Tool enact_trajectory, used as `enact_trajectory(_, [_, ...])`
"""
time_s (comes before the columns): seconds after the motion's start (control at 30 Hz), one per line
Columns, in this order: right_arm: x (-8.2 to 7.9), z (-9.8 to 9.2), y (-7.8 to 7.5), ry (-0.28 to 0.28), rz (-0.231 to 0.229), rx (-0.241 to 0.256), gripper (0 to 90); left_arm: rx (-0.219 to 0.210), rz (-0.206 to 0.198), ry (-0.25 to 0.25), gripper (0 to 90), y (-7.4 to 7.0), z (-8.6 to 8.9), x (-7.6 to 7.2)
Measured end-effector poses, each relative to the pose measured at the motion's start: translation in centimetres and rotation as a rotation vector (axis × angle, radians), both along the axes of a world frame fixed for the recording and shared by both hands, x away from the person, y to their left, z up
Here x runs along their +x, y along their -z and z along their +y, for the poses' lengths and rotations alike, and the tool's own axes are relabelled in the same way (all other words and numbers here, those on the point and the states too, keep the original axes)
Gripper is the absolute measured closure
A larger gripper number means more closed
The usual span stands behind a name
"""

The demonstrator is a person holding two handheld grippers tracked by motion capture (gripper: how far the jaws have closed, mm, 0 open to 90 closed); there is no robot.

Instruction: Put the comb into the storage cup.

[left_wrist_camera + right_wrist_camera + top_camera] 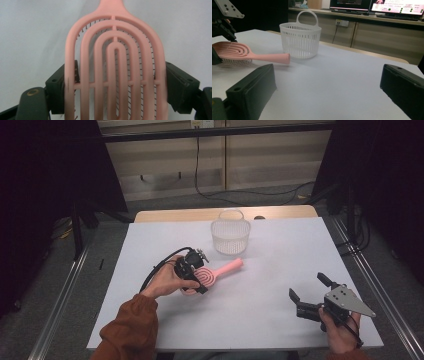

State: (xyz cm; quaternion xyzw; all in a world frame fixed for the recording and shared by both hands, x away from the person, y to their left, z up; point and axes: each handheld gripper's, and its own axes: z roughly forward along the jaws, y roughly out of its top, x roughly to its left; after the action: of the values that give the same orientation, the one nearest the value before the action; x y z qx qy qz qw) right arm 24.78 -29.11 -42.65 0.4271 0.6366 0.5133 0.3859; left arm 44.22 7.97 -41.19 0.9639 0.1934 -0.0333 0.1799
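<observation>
1. High view: left gripper (196, 276) set on the head of the pink hairbrush (214, 274) near the middle of the white worktop (280, 245), handle pointing toward 2 o'clock. White basket (230, 236) standing upright at about 1 o'clock from the brush, near but not touching, with a gap of bare cover between handle tip and basket wall. Right gripper (310, 295) held off at 4 o'clock, well apart from both, carrying nothing.

2. Left gripper view: hairbrush (113, 67) seen from its ribbed back, bristles facing down, handle running off at 12 o'clock. Black fingers (181, 86) flanking the head at 3 and 9 o'clock and closed against its edges, pinching the brush. Probably the grasping step, with the hold just made and the lift not yet begun; brush apparently low over or resting on the worktop, hard to tell which.

3. Right gripper view: fingers (252, 87) spread wide, nothing between them. Basket (300, 40) at 11 o'clock, open top free; hairbrush (249, 55) at 9 o'clock, handle end just short of the basket.

4. Next move, by judgement: raise the brush above the rim, carry it toward 1 o'clock, tip the handle down into the opening, then release. Long handle likely to catch the basket's loop if kept level.
</observation>
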Motion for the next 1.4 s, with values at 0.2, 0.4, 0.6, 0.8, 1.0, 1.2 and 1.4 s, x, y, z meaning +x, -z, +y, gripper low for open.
enact_trajectory(0.2, [0.0,0.0,0.0,-0.001,0.000,-0.001,0.0,-0.018,-0.007,-0.001,20.9,0.0,0.3,0.0])
enact_trajectory(0.4, [0.0,0.0,0.0,0.000,0.000,-0.001,0.0,-0.039,-0.019,-0.016,21.0,-0.3,0.4,-0.1])
enact_trajectory(0.6, [0.0,0.0,0.0,0.001,0.000,-0.001,0.0,-0.061,-0.043,-0.032,21.0,-0.5,0.7,-0.2])
enact_trajectory(0.8, [0.0,0.0,0.0,0.001,0.000,-0.001,0.0,-0.078,-0.046,-0.038,21.1,-0.5,1.0,-0.3])
enact_trajectory(1.0, [0.0,0.0,0.0,0.001,0.000,0.002,0.0,-0.096,-0.064,-0.057,21.1,-0.8,1.3,-0.4])
enact_trajectory(1.2, [0.0,0.2,0.0,0.001,0.002,0.005,0.0,-0.103,-0.083,-0.055,21.1,-1.3,1.4,-0.6])
enact_trajectory(1.4, [0.1,0.5,0.0,0.002,0.006,0.011,0.0,-0.129,-0.095,-0.071,21.2,-1.8,1.5,-1.0])
